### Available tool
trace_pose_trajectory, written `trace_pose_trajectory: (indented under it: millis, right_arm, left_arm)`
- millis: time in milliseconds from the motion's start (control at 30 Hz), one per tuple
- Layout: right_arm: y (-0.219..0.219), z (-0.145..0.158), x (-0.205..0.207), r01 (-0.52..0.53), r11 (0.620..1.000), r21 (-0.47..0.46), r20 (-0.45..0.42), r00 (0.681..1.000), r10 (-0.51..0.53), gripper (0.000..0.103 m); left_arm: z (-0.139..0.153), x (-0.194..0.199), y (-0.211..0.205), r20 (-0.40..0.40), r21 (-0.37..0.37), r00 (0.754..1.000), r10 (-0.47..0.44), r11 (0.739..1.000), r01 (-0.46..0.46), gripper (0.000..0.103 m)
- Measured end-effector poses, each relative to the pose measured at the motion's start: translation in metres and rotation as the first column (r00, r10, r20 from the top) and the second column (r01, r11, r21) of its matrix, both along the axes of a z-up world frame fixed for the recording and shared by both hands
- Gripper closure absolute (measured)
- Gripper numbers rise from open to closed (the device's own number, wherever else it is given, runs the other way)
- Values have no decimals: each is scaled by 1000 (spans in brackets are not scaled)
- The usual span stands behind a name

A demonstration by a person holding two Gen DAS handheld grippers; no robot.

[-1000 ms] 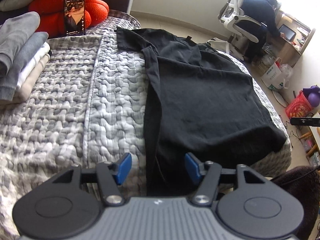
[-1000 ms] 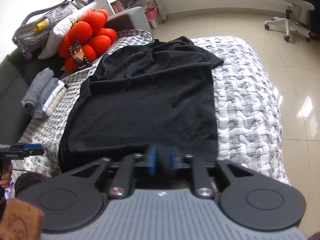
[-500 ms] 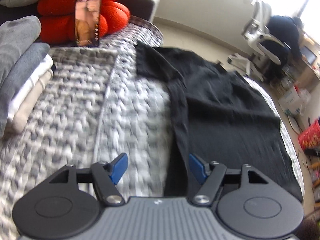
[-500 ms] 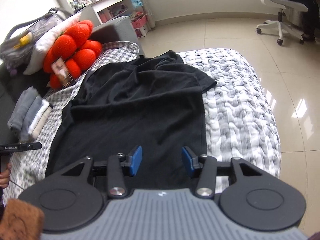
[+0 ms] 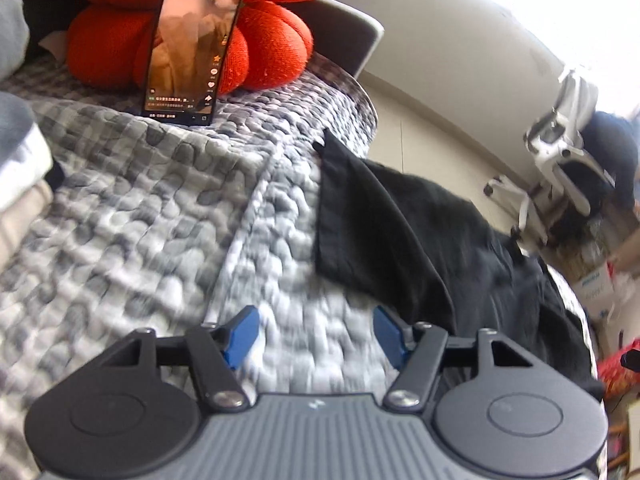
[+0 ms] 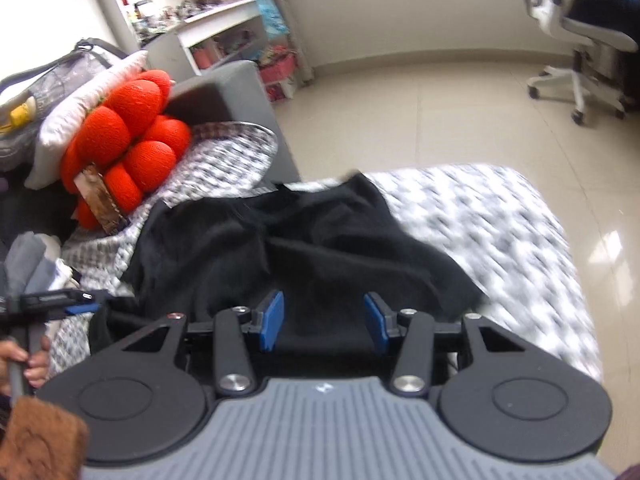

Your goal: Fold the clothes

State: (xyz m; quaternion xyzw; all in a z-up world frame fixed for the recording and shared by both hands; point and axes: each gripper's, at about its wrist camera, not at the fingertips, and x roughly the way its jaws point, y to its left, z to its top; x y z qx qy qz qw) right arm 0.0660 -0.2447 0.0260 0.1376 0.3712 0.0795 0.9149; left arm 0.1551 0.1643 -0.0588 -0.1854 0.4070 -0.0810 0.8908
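A black shirt (image 6: 304, 248) lay rumpled on a grey quilted bed (image 5: 132, 216), its sleeve (image 5: 360, 232) spread flat. The left gripper (image 5: 316, 334) hovered over bare quilt beside the sleeve, fingers apart and empty; the right gripper (image 6: 324, 320), likewise spread, hung over the shirt, seemingly not touching it. A phone (image 5: 192, 40) leaned on a red cushion (image 5: 272, 48)

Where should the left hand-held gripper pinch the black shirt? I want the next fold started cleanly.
Probably the sleeve that lies flat on the quilt, away from the bunched body of the black shirt. Its straight hem faces the open left hand-held gripper, so come in low from the quilt side and pinch that edge.
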Motion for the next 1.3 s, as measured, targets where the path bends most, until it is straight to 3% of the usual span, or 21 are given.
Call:
trace_pose_trajectory:
  millis: [200,267,333,467,533,667,800,967,1167,1300]
  right_arm:
    - [54,-2,53,-126,991,44,33,992,125,54]
    - [72,-3,71,-168,984,57,44,985,166,54]
    - [91,-8,84,-206,977,61,41,978,204,54]
    - [119,-19,111,-246,968,44,38,969,244,54]
    - [125,-23,125,-245,969,41,36,969,243,54]
    - [128,-32,145,-225,973,43,37,974,223,54]
    - [123,-37,159,-203,978,38,35,979,202,54]
    - [117,-41,170,-178,984,31,34,984,177,54]
    - [115,-45,181,-179,984,15,24,984,179,54]
    - [120,-50,188,-205,979,-5,5,979,205,54]
  left_arm:
    - [-13,14,6,86,-103,995,57,994,-48,43]
    - [-16,16,7,95,-138,993,76,988,-62,48]
    - [-17,17,6,102,-161,991,88,984,-70,64]
    - [-21,21,3,89,-205,994,70,977,-51,75]
    - [-23,23,2,93,-184,993,76,981,-58,96]
    - [-20,20,11,91,-167,992,88,983,-72,98]
    - [-5,5,22,105,-91,990,97,992,-88,98]
    - [3,-15,38,73,-64,995,73,996,-69,99]
    - [-4,-29,43,-25,-17,1000,-14,1000,13,98]
    - [-7,-36,40,-35,37,997,-71,997,72,95]
